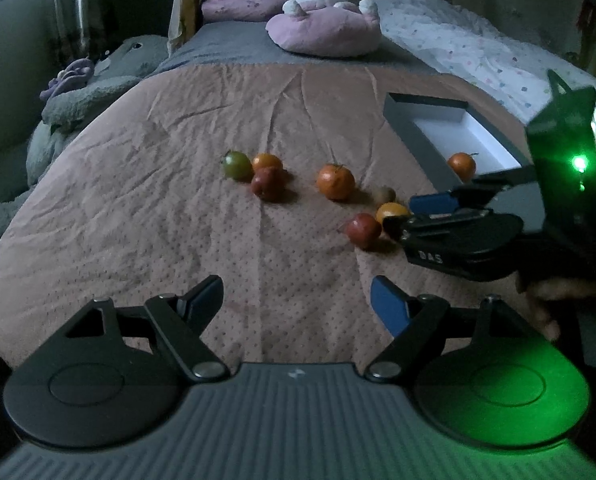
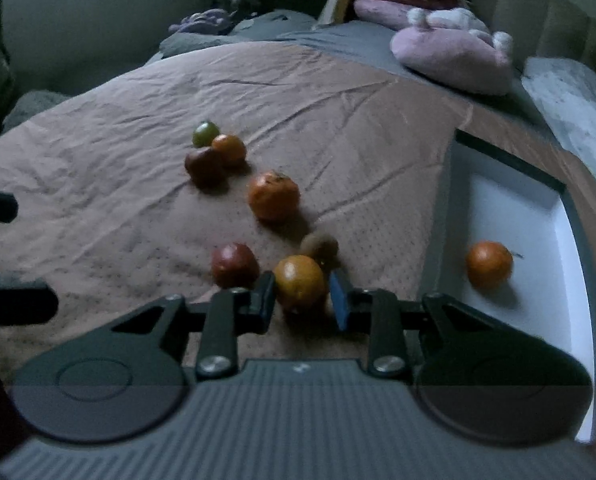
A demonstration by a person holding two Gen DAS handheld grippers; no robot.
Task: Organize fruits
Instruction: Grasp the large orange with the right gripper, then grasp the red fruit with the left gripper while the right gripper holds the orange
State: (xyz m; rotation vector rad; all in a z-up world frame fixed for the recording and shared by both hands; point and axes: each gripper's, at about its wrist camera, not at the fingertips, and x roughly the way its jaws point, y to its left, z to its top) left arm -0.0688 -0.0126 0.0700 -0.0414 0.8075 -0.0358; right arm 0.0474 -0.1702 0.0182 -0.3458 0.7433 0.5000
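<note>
Pinkish-brown dotted bedspread (image 1: 158,208) carries the loose fruit. Right gripper (image 2: 303,298) is set around a yellow-orange fruit (image 2: 300,282); its left pad sits against the fruit's side, while at the blue right pad (image 2: 340,300) contact cannot be confirmed; view is blurred. No lift seen; fruit appears to rest on the cloth. Left gripper (image 1: 296,300) hangs w/ jaws wide apart, nothing between them, bare cloth below.

Grey box w/ white inside (image 2: 538,216) lies to the right, one orange fruit (image 2: 489,263) in it. Just beside the gripped-at fruit: a dark red fruit (image 2: 235,264) to its left, a small brown fuzzy one (image 2: 320,246) behind it. Farther off, a larger orange (image 2: 273,196), then a cluster of green (image 2: 205,134), orange (image 2: 229,149) and dark red (image 2: 204,166) fruit, touching.

Person's hand (image 1: 550,300) holds the right gripper's handle in the left wrist view. Pink plush cushion (image 1: 324,28) lies at the far end of the bed.
</note>
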